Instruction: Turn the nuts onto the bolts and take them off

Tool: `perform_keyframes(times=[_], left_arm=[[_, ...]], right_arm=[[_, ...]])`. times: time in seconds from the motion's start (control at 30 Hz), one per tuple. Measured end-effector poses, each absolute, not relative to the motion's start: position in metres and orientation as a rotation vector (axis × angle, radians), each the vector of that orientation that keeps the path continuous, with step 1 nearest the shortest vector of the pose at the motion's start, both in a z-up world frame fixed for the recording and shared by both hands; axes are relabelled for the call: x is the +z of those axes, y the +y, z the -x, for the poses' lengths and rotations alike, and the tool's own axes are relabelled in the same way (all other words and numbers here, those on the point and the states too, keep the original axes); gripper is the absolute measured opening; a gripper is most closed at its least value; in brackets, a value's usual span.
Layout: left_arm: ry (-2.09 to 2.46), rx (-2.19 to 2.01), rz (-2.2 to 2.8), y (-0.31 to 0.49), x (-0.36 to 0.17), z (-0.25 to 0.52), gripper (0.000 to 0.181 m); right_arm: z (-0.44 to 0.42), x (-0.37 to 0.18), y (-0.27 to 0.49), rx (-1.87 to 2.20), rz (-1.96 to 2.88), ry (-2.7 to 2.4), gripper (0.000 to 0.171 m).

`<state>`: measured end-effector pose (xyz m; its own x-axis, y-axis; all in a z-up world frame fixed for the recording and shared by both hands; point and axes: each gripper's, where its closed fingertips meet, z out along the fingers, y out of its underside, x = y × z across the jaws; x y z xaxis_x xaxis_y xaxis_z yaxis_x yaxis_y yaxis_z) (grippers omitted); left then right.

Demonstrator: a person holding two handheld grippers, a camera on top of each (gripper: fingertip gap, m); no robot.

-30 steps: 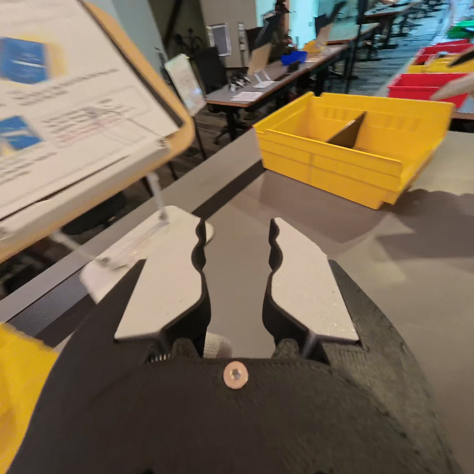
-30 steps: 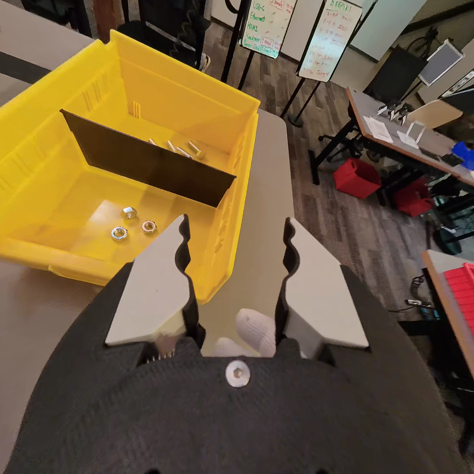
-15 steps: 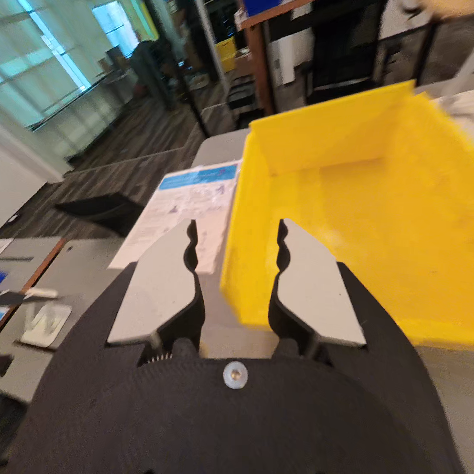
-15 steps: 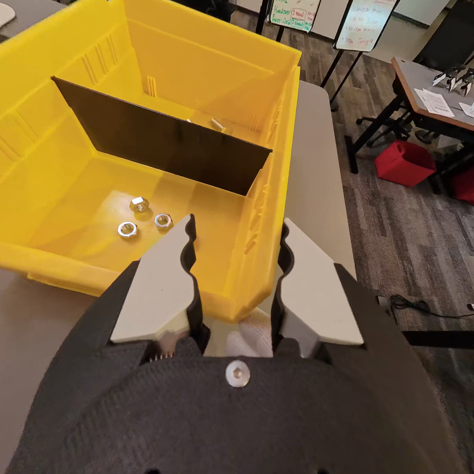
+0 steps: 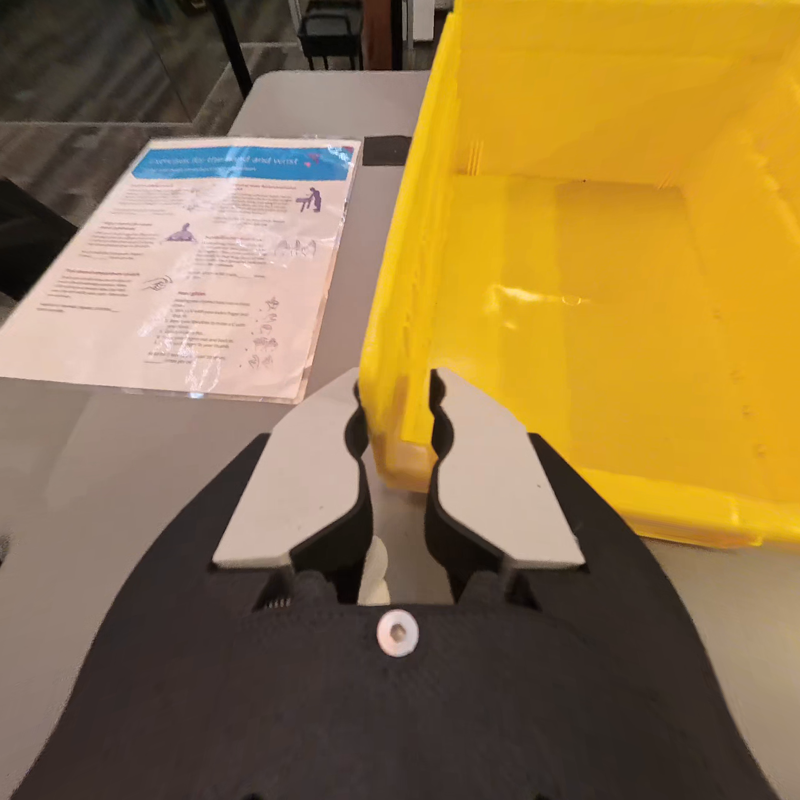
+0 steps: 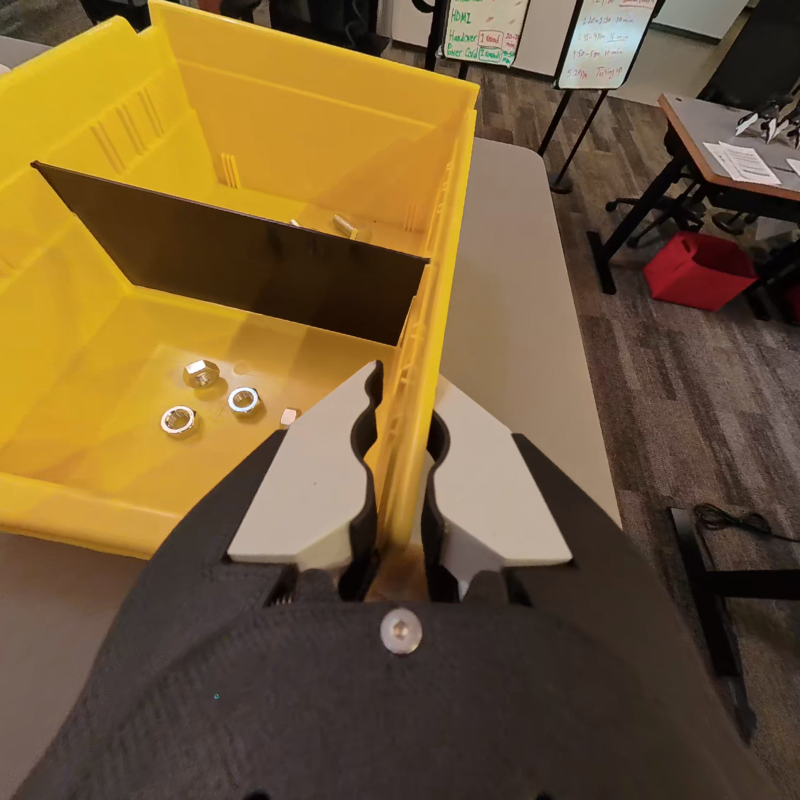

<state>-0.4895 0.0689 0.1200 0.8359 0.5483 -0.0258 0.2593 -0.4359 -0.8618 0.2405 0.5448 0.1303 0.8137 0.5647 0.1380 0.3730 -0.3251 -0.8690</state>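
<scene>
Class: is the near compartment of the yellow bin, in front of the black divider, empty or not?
Not empty: loose nuts lie on the floor of the yellow bin.

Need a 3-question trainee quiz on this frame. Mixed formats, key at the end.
1. True or false: the nuts lie in the same compartment as the bolts.
2. The right gripper has its fingers either side of: A) a nut, B) a side wall of the yellow bin, C) a bolt.
3. In the left wrist view, what lies flat on the table beside the bin?

Key: 1 false; 2 B; 3 laminated sheet.
</scene>
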Motion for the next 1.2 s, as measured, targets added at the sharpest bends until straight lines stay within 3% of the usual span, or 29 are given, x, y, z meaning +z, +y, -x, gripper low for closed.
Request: perform_keyframes(times=[0.03, 0.13, 0.3, 0.53, 1.2], left_arm=[[-0.573, 0.379, 2.03, 0.07, 0.121, 0.489, 0.011], [-0.55, 0.303, 2.014, 0.077, 0.121, 0.485, 0.006], [-0.533, 0.307, 1.997, 0.083, 0.123, 0.49, 0.013], [-0.517, 0.185, 1.924, 0.094, 0.126, 0.487, 0.003], [-0.493, 0.16, 1.772, 0.086, 0.166, 0.476, 0.005]], right_arm=[[-0.24, 0.13, 0.545, 0.234, 1.949, -0.699, 0.012], [-0.24, 0.131, 0.545, 0.261, 1.944, -0.694, 0.012], [-0.24, 0.13, 0.544, 0.248, 1.953, -0.7, 0.011], [-0.24, 0.132, 0.536, 0.288, 1.987, -0.696, 0.008], [-0.208, 0.148, 0.491, 0.26, 1.988, -0.859, 0.003]])
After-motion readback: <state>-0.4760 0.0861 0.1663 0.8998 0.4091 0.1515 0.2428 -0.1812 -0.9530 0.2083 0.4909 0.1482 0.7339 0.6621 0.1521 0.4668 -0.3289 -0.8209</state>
